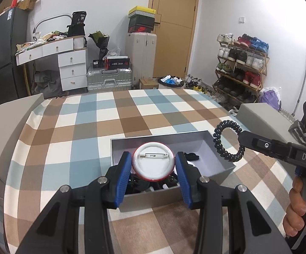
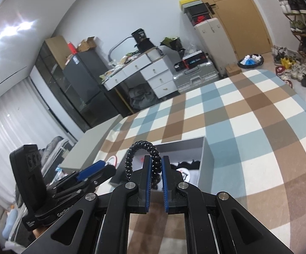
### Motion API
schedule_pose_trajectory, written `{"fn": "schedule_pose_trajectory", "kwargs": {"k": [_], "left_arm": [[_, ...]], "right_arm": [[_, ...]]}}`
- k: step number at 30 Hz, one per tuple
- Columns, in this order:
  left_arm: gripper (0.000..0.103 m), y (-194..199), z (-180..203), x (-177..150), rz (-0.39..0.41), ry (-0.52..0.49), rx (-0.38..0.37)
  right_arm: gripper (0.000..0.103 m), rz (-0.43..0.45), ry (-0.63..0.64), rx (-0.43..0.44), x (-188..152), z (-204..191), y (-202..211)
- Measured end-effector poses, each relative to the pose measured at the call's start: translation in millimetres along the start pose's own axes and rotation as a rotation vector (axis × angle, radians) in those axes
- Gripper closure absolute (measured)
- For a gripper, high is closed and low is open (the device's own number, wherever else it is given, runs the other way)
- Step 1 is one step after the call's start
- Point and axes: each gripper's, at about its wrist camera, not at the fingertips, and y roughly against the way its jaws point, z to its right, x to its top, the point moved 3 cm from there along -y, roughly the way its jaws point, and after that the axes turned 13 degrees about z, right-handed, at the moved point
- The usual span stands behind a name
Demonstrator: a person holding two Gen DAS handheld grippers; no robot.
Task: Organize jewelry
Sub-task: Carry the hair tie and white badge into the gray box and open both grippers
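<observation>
While claws grip: checkered cloth [image 1: 85,127] underneath.

Readable lettering in the bedroom

White letters "DAS" stand on the black right gripper [image 1: 241,139] body in the left wrist view; "GenRo…", cut off, shows on the black left gripper [image 2: 102,167] body; the black pouch [image 1: 79,18] on the white dresser bears "36".

left tool [image 1: 153,165]: black, blue pads, silver screws | right tool [image 2: 157,170]: same, "DAS"
</observation>
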Motion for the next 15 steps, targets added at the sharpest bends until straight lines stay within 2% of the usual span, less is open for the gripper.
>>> {"fn": "schedule_pose_trajectory", "kwargs": {"k": [10, 15], "left_arm": [[0.067, -14.3, -3.6, -4.0, -0.031, -0.006, 0.018], [0.067, -17.2, -3.6, -4.4, -0.039, -0.025, 0.039]], "right_arm": [[0.094, -0.049, -0.007, -0.058, -7.6, 9.2, -21.8], [0.094, -0.072, 0.036, -0.071, -9.7, 6.7, -31.4]]}}
